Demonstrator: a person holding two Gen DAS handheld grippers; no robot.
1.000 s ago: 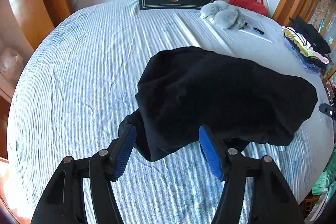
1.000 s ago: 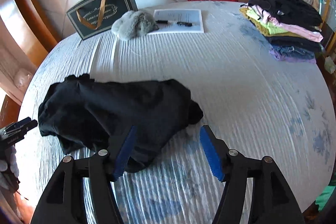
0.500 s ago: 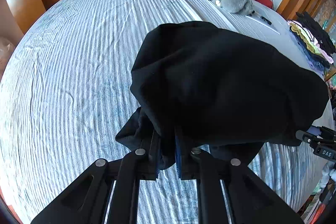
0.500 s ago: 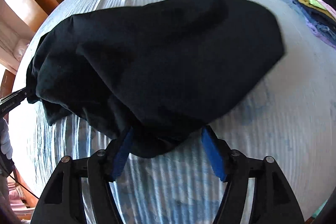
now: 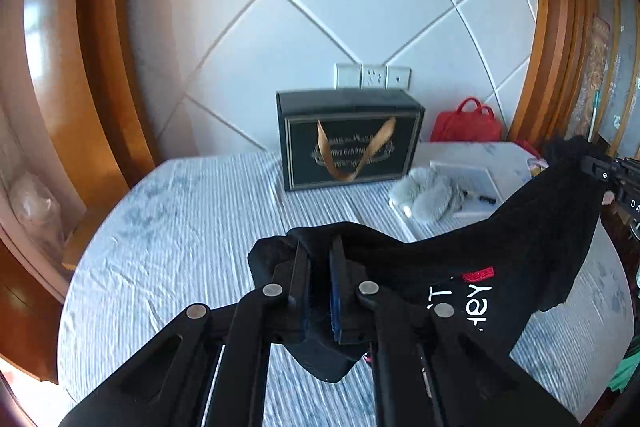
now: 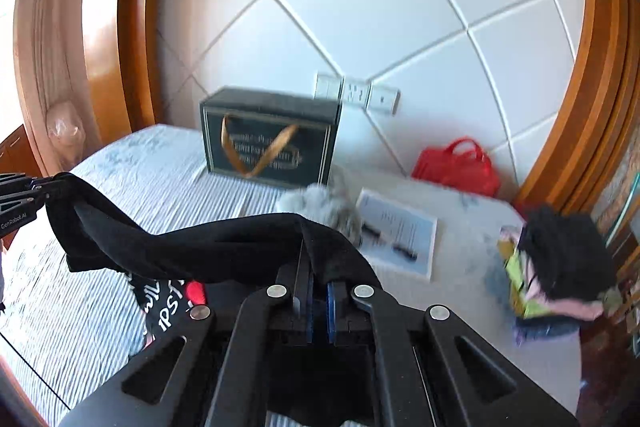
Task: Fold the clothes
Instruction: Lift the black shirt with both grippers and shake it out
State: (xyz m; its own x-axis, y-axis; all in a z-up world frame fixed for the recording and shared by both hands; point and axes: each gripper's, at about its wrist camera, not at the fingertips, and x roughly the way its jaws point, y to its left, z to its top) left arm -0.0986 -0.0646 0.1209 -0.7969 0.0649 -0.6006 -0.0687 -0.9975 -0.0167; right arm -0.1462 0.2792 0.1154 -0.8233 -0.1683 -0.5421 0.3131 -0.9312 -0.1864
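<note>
Above the bed [image 5: 168,227], both grippers — left [image 5: 319,267], right [image 6: 316,275] — now clamp the black shirt [image 5: 500,247], lifted up, ready for spreading flat.

Striped bed [image 5: 172,247], black gift bag [image 5: 348,143], grey plush [image 5: 430,193], paper [image 6: 400,233], red handbag [image 6: 456,167], folded clothes stack [image 6: 556,267]

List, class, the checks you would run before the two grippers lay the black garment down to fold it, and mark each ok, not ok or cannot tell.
1. Left gripper shut on the black garment: ok.
2. Right gripper shut on it: ok.
3. Garment lifted and spread flat between them: not ok, it sags and twists.
4. Bare striped bedsheet below for laying down: ok.
5. Grey plush toy and folded clothes pile apart from the garment: ok.
6. Printed side facing down: cannot tell.
</note>
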